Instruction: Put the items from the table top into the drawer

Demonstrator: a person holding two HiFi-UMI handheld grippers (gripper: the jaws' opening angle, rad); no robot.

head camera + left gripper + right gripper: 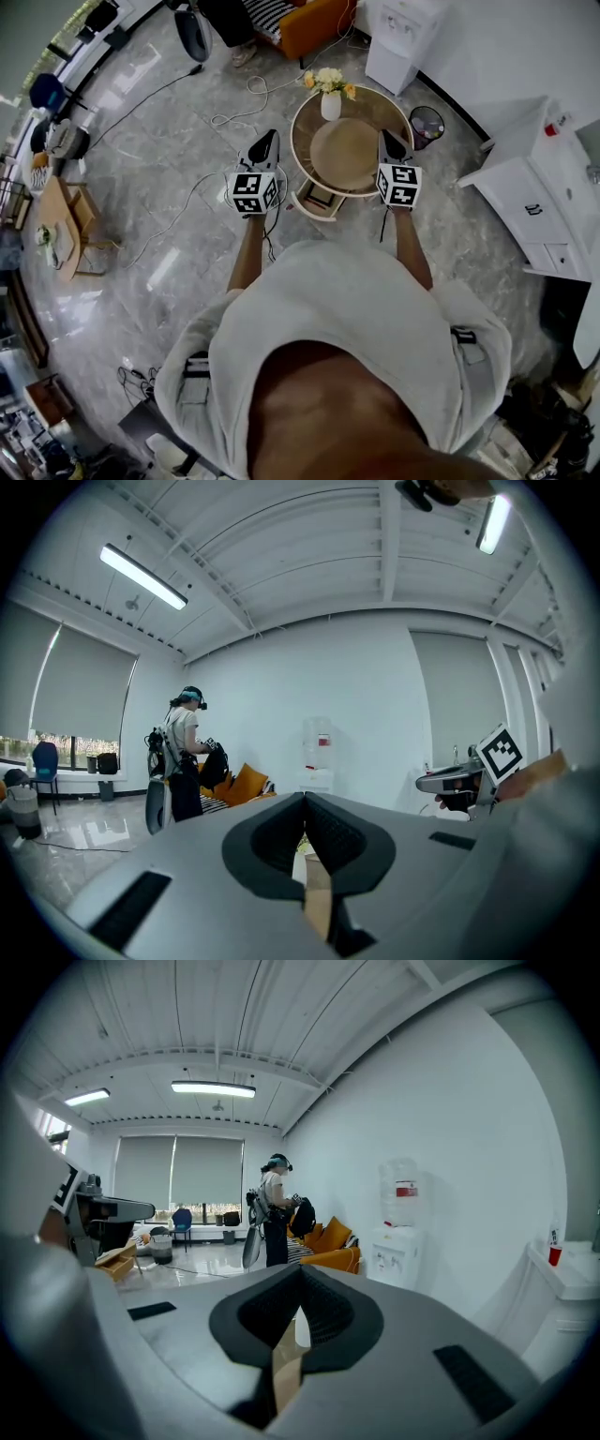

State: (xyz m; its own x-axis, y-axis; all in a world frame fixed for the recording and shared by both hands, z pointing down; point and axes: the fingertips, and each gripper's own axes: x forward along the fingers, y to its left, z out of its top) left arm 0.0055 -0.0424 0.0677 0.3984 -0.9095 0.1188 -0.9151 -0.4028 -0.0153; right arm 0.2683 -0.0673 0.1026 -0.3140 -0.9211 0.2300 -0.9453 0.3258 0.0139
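A round wooden table (302,128) stands ahead of me in the head view. On it are a white vase of yellow flowers (330,95) and a round tan disc-shaped item (345,153). Under its near-left edge an open drawer (315,199) sticks out. My left gripper (269,141) hovers just left of the table, level and shut on nothing. My right gripper (387,141) is over the table's right rim, also shut and empty. In the left gripper view the pads (323,829) meet, and the right gripper (457,782) shows at the right. The right gripper view shows closed pads (323,1309) too.
A person (182,761) stands far off by an orange sofa (315,24). A water dispenser (401,37) stands beyond the table, a dark bin (427,123) at its right, a white cabinet (539,187) further right. Cables (197,197) trail over the grey floor at the left.
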